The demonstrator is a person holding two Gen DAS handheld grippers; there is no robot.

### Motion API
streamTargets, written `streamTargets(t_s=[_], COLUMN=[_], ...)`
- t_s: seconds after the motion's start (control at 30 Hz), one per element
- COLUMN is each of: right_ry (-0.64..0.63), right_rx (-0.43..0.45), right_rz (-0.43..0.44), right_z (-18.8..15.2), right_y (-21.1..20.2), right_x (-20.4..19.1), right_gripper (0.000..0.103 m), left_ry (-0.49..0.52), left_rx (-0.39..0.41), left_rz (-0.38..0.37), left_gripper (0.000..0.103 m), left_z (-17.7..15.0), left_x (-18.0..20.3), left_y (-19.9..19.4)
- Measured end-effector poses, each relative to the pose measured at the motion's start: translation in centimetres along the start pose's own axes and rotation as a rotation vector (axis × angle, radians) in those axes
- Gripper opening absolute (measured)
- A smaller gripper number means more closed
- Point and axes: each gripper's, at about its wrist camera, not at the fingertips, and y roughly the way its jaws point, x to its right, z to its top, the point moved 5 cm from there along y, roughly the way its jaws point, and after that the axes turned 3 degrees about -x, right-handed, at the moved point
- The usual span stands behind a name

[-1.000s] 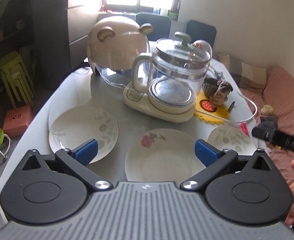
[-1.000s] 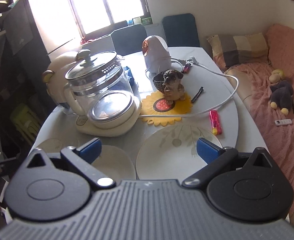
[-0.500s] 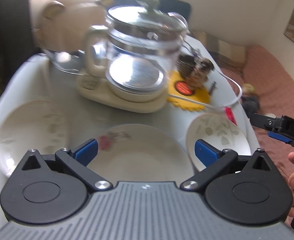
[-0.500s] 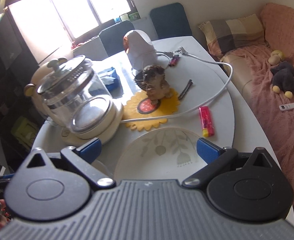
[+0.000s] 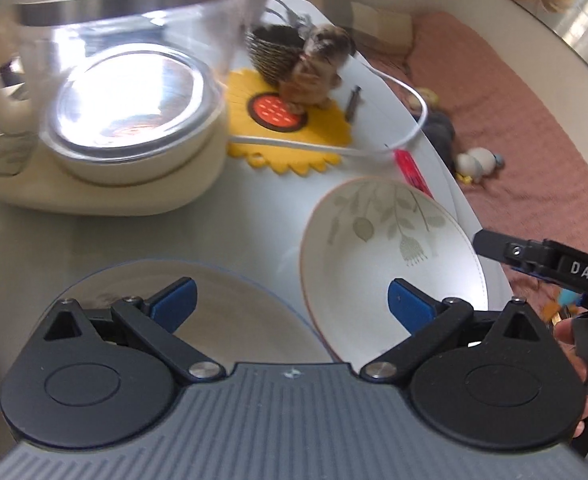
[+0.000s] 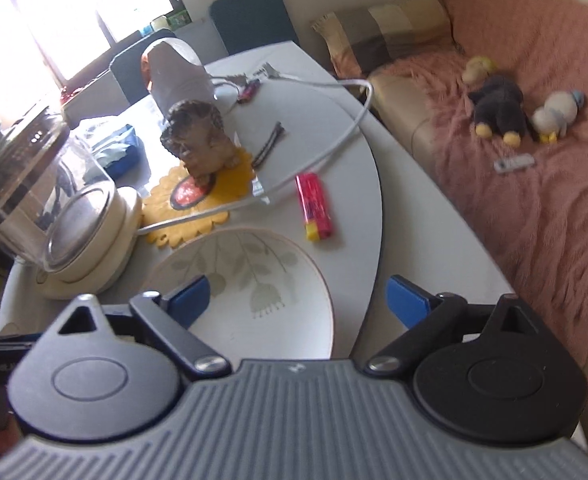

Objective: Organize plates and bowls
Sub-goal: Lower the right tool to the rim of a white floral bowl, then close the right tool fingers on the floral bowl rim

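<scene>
Table (image 6: 358,148), white, oval, beside a pink-covered sofa (image 6: 534,208). Leaf-patterned bowl (image 6: 254,280) sits near the table's right edge; the right gripper (image 6: 298,300) hangs over it, jaws closing yet wide apart, the bowl's right rim between them, pads off it. Flat plate (image 5: 230,300) lies left of that bowl, just beside it; the left gripper (image 5: 290,300) is spread above the gap, gripping nothing. Behind: glass kettle (image 5: 126,92) on cream base, sunflower mat (image 5: 294,136) bearing a brown figurine (image 5: 314,68), white cable (image 6: 326,148), red lighter (image 6: 314,204).
</scene>
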Motion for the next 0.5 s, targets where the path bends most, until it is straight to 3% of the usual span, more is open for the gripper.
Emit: streamTargets(t_s=[0.07,0.23,0.37,0.5], right_ry=[0.019,0.053,0.079,0.109], right_rx=[-0.012,-0.04,-0.044,-0.037], right_rz=[-0.001,0.001,-0.005,-0.013], right_z=[-0.5,-1.7,-2.1,-2.3], right_y=[0.5,1.7,2.1,2.0], right_x=[0.5,1.1,1.6,2.0], right_gripper=[0.085,0.082,0.08,0.076], left_ry=[0.027,0.094,0.142,0.134], left_rx=[-0.02,-0.022,-0.024,-0.029], left_rz=[-0.013,-0.036,-0.023,-0.06], left_gripper=[0.094,0.093,0.082,0.078], left_z=[0.3,0.8,1.1,1.5], left_x=[0.3,1.1,1.4,1.4], left_y=[1.0,1.7,1.8,1.6])
